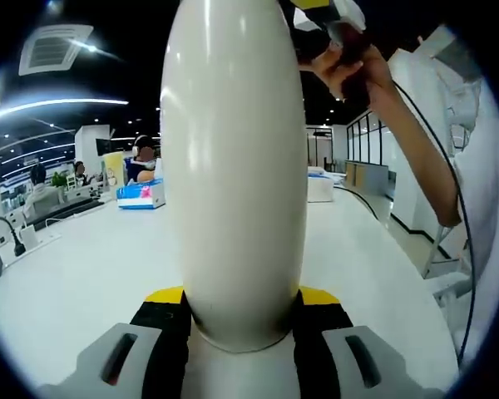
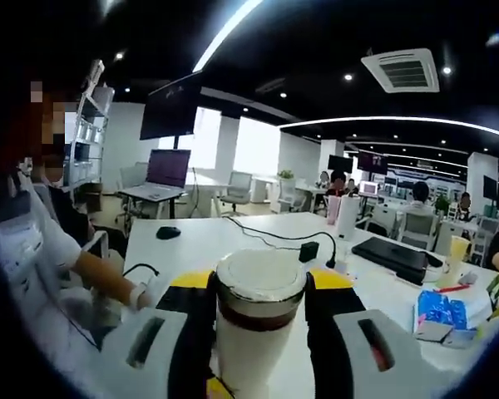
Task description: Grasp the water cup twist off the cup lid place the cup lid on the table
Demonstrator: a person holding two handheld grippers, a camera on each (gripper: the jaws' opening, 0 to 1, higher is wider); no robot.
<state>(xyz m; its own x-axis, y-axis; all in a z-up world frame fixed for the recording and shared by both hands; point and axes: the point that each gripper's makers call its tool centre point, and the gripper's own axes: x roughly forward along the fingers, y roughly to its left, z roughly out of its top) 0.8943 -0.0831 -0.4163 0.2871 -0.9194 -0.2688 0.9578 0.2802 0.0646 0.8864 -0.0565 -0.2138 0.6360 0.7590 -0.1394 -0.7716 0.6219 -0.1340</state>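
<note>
Cream body: glossy and smooth, the water cup (image 1: 233,166) is standing up between the left gripper (image 1: 241,328) jaws in the left gripper view, bulging wide like a rounded column and reflecting the ceiling lights.
Left gripper: its black pads with yellow tips are pressing against both sides of the cup's base, so it is clamping the cup body.
Cup lid: in the right gripper view the cup lid (image 2: 259,287) is showing as a round, pale, matte disc on top, with a dark brownish band running beneath it where it meets the cream body.
Right gripper: the right gripper (image 2: 258,303) is closing its black, yellow-tipped jaws on either side of the lid, touching it.
Where the cup is: it is being held above the counter (image 1: 75,274), caught between both grippers, lid on the body.
Counter: white, flat and slightly shiny, it is stretching away long and wide under the cup.
Hand: in the left gripper view a hand (image 1: 353,66) is wrapping around the other gripper's handle near the top of the cup, with a black cable trailing down along the arm.
On the counter: a blue tissue pack (image 2: 439,314) is lying near the right gripper, and a flat black laptop (image 2: 395,253) is resting further back.
</note>
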